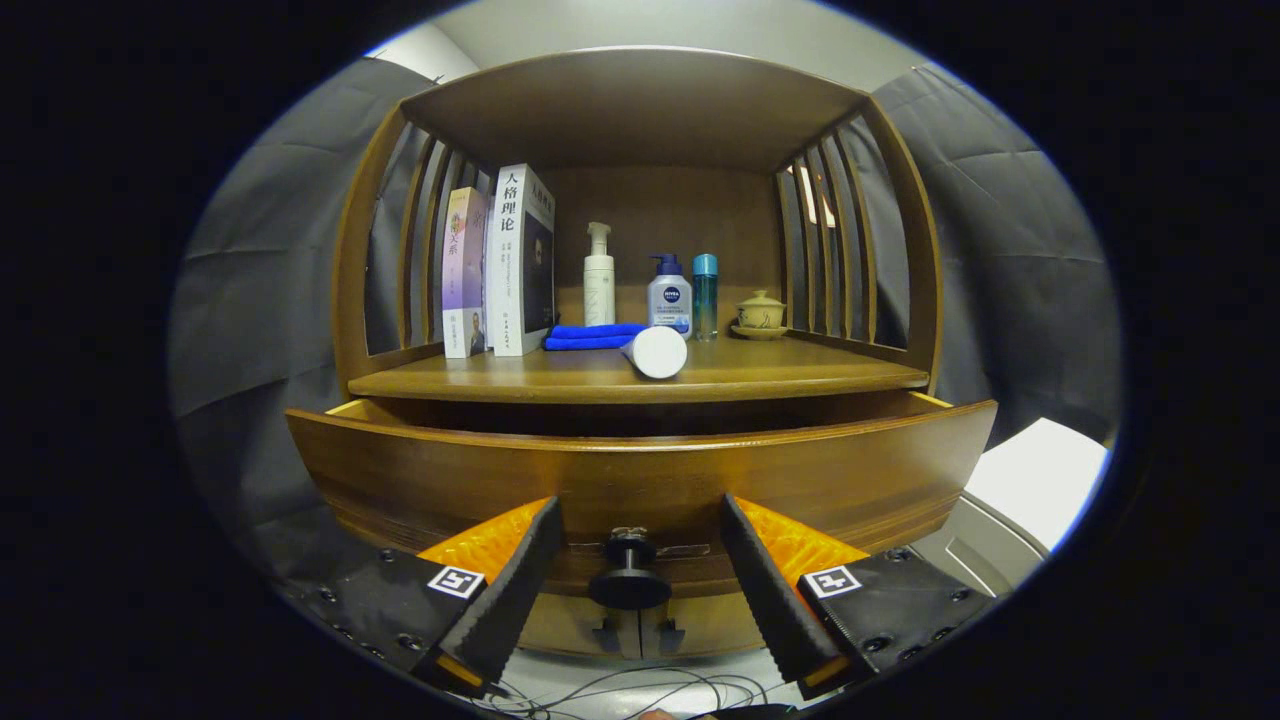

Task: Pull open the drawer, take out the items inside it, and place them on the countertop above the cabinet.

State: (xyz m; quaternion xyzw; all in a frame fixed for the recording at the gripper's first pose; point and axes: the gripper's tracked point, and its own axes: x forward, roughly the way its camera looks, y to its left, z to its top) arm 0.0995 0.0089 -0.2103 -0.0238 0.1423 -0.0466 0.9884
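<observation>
Drawer [640, 470] of glossy brown wood pulled partly out, inside too dark to tell, black knob [629, 575] between released jaws.

drawer [640, 475]: brown wood, pulled partly open | knob [629, 575]: black, front centre

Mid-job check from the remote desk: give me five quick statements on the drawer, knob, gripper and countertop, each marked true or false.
1. The drawer is pulled partly open. True.
2. The gripper is clamped on the knob. False: the fingers stand open either side of it, not touching.
3. A white tube lies on its side on the countertop. True.
4. The blue cloth hangs over the drawer front. False: it lies folded on the countertop beside the books.
5. The drawer's contents are visible. False: its front hides the inside.
</observation>
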